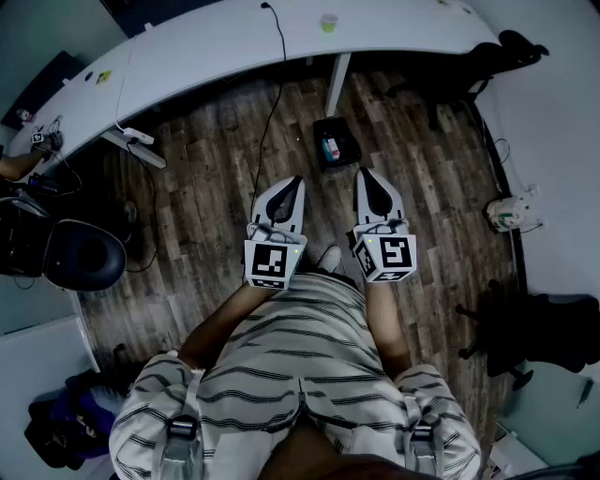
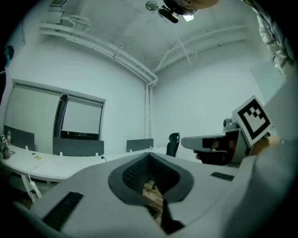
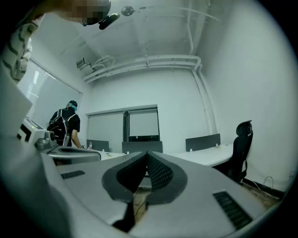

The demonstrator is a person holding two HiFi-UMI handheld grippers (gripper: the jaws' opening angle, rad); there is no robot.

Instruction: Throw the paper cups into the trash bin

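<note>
A: What is filling the room?
B: A brown wooden plank floor (image 1: 206,187) is spreading beneath a long curved white desk (image 1: 216,42).
A: And the grippers?
B: The left gripper (image 1: 297,181) and right gripper (image 1: 364,172) are both sitting fully closed, gripping nothing. A small black square trash bin (image 1: 351,141) is standing ahead; a small pale green paper cup (image 1: 328,22) is standing on the desk beyond it.

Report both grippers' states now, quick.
Left gripper: closed, jaws together, holding nothing.
Right gripper: closed, jaws together, holding nothing.
</note>
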